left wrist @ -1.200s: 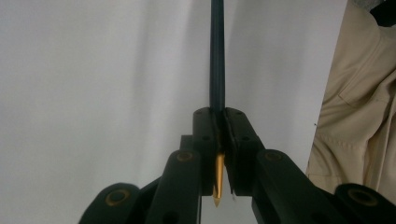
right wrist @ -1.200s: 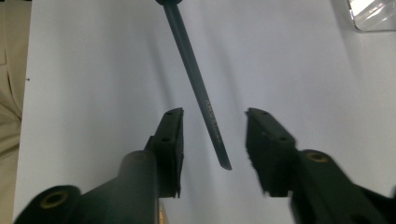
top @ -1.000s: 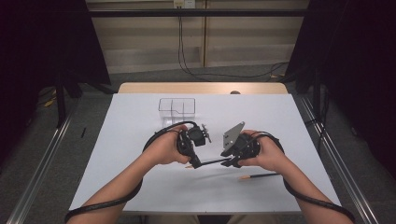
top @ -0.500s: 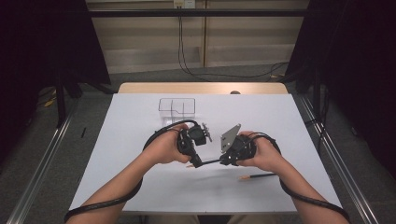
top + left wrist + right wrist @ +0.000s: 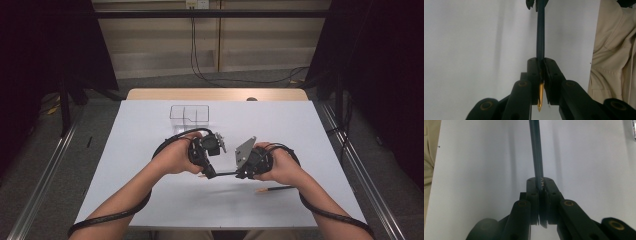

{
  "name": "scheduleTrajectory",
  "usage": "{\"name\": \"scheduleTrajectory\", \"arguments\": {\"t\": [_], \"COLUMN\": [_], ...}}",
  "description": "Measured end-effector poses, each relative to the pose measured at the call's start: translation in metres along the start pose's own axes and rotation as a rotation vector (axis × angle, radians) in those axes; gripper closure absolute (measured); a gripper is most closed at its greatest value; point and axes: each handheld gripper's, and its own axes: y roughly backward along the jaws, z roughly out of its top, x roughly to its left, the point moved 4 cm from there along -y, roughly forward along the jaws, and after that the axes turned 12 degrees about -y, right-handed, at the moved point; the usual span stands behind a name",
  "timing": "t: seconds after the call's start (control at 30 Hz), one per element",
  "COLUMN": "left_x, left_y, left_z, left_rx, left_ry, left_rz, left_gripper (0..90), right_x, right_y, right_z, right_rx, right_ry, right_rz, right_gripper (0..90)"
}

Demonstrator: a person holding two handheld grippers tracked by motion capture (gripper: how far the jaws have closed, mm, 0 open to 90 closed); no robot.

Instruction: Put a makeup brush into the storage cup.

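Observation:
A dark blue pencil [image 5: 225,173] is held level just above the white table [image 5: 150,125], between my two grippers. My left gripper [image 5: 209,172] is shut on it near the sharpened end, and in the left gripper view the yellowish tip [image 5: 539,106] pokes back past the pads [image 5: 534,72]. My right gripper [image 5: 242,174] has just been closing and now pinches the other end of the pencil [image 5: 535,152] between its pads [image 5: 549,192]. The shaft [image 5: 540,37] runs ahead to the other gripper's jaws [image 5: 536,3].
A second pencil [image 5: 275,189], orange-brown, lies on the table just in front of the right hand. A clear divided box [image 5: 189,114] stands toward the back left of centre. A beige sleeve [image 5: 614,50] is at the table's near edge.
The right gripper's jaws have closed onto the pencil's free end, and its grey plate has tipped a little. Both hands have stayed about where they were.

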Motion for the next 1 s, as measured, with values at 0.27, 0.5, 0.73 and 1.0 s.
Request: {"name": "scheduleTrajectory", "arguments": {"t": [0.27, 0.5, 0.73, 1.0], "left_x": [0.001, 0.003, 0.005, 0.005], "left_y": [0.002, 0.004, 0.005, 0.014], "left_z": [-0.001, -0.004, -0.009, -0.017], "left_rx": [-0.02, -0.066, -0.144, -0.222], "left_ry": [-0.012, 0.002, 0.024, 0.013], "left_rz": [0.004, 0.038, 0.068, 0.063], "left_gripper": [82.9, 52.0, 18.5, 5.7], "right_x": [0.002, 0.001, 0.0, -0.001], "right_y": [0.001, 0.002, 0.004, 0.007], "right_z": [0.0, -0.001, -0.002, -0.004], "right_rx": [-0.013, -0.019, -0.025, -0.038], "right_ry": [0.005, 0.005, -0.005, -0.015], "right_rz": [0.003, 0.001, -0.001, -0.008], "right_gripper": [85.2, 85.3, 85.2, 85.2]}}
